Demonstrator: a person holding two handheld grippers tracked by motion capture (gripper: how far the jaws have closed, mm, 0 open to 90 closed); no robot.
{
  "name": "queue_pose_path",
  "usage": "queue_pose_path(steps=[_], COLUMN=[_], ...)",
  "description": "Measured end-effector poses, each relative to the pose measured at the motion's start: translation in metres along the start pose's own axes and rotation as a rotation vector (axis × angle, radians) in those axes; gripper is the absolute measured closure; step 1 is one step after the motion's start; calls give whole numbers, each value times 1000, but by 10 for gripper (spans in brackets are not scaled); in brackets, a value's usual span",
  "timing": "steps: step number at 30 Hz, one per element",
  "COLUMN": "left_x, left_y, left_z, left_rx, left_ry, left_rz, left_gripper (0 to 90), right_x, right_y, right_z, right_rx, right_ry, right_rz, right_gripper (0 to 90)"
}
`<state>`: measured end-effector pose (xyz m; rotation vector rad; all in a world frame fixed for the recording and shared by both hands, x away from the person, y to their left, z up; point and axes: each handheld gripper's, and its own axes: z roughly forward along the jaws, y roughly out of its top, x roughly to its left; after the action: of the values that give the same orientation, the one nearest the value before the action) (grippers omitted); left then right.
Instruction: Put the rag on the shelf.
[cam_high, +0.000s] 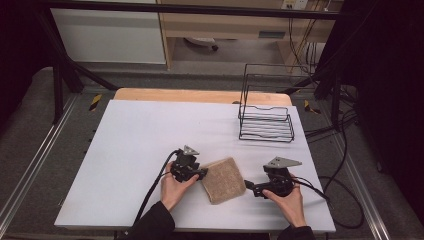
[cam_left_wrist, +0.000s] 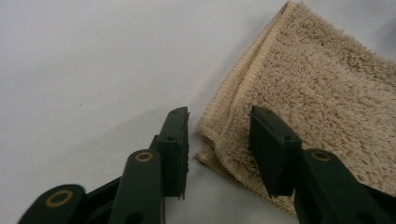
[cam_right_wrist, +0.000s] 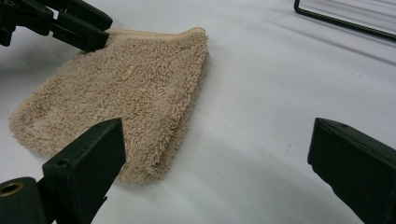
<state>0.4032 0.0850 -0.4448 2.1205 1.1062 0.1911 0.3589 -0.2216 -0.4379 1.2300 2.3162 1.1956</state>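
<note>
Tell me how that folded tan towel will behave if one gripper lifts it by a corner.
The towel will probably droop and unfold: it is soft terry cloth, folded in loose layers whose edges show by the left gripper. It likely grips well, since the pile is fuzzy rather than slick. It looks light and should not roll, as it lies flat on the table.

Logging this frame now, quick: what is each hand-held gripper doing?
Left hand-held gripper: open, jaws astride the folded towel's corner.
Right hand-held gripper: open, holding nothing.
</note>
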Motion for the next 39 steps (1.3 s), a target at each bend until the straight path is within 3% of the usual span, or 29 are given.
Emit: queue_pose_path(steps=[12, 22, 29, 39], left_x=[-3, -4, -1, -4], left_y=[0, -3, -4, -3], left_z=[0, 0, 0, 1], left_rx=[15, -7, -17, -4], left_ry=[9, -11, -24, -2], left_rz=[-16, -27, -26, -4], left_gripper=[643, 771, 801, 803], right_x=[0, -1, -3, -2], right_y=[1, 3, 9, 31], right_z=[0, 2, 10, 33], right_rx=[1, -9, -23, -6], right_ry=[17, 37, 60, 55], right_rz=[13, 33, 73, 42], right_gripper=[51, 61, 66, 47])
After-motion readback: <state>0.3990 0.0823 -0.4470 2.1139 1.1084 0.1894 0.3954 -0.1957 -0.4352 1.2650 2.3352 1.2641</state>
